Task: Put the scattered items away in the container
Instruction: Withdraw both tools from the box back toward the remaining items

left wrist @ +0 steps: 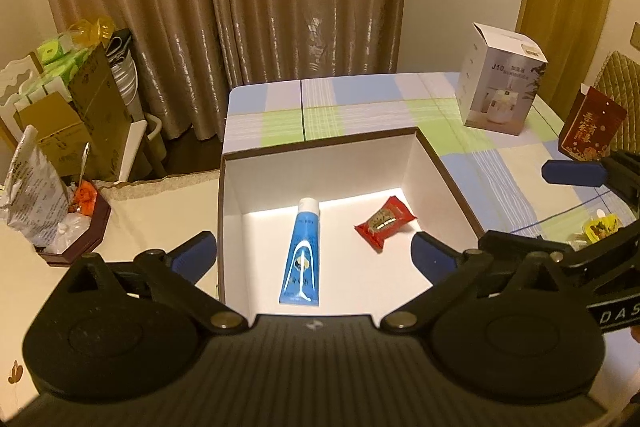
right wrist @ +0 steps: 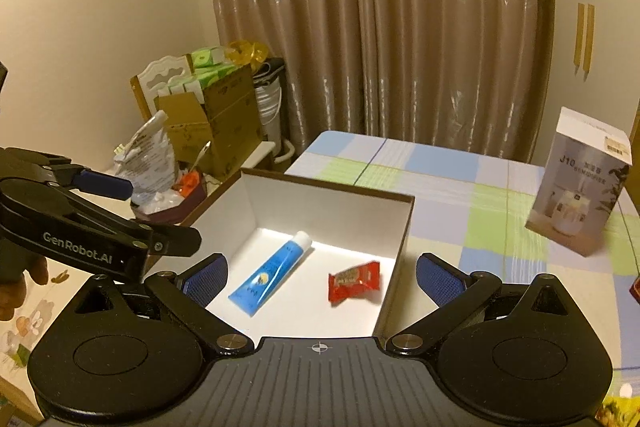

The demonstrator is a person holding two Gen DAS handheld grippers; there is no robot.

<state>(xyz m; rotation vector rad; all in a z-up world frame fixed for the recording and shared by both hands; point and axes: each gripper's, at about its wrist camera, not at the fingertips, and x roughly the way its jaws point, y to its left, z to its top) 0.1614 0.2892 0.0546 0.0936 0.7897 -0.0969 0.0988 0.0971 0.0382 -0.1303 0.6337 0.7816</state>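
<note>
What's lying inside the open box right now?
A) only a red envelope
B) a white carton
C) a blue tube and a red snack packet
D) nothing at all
C: the blue tube and the red snack packet both lie on the floor of the box.

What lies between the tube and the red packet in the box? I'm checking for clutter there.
Nothing: bare white box floor separates the tube and the packet. Both wrist views show it, and the two don't touch.
</note>
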